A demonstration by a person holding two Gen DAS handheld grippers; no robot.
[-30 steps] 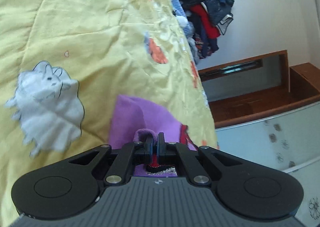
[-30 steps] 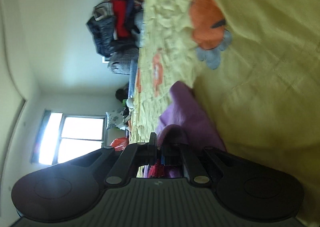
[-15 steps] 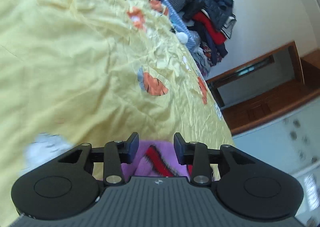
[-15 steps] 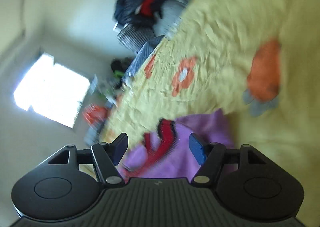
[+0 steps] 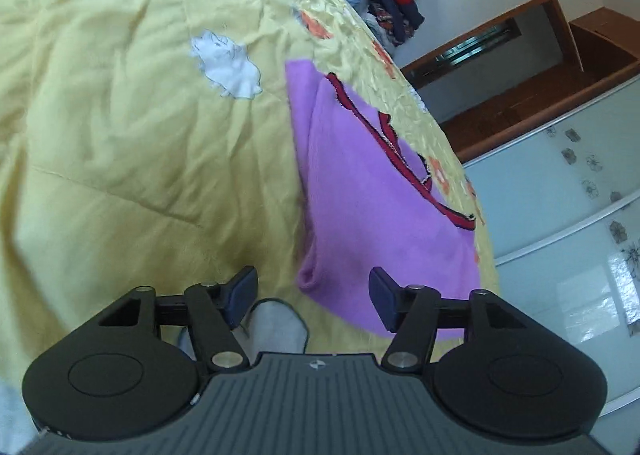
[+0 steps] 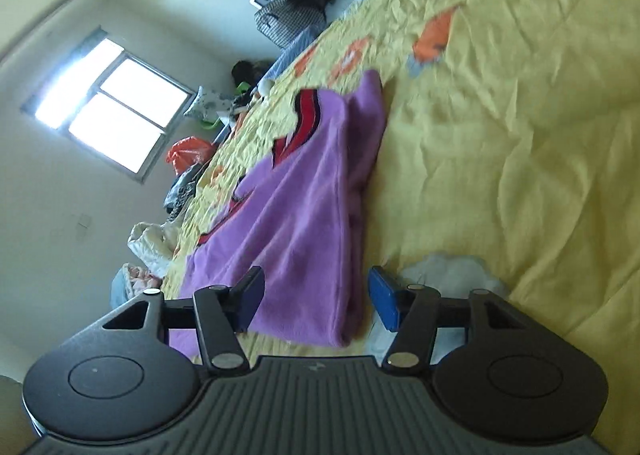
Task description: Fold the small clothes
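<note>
Both the left tongs [image 5: 313, 297] and the right tongs [image 6: 316, 301] stood wide apart and held nothing. Just beyond them, toward twelve o'clock, the purple fleece garment with red trim [image 5: 372, 183] lay doubled over on the rumpled yellow bedspread [image 5: 120, 135]. One fold looked done; whether further folds or smoothing remained could not be told.

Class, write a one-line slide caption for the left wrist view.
Open left hand-held gripper above folded purple garment on yellow bedspread.
</note>
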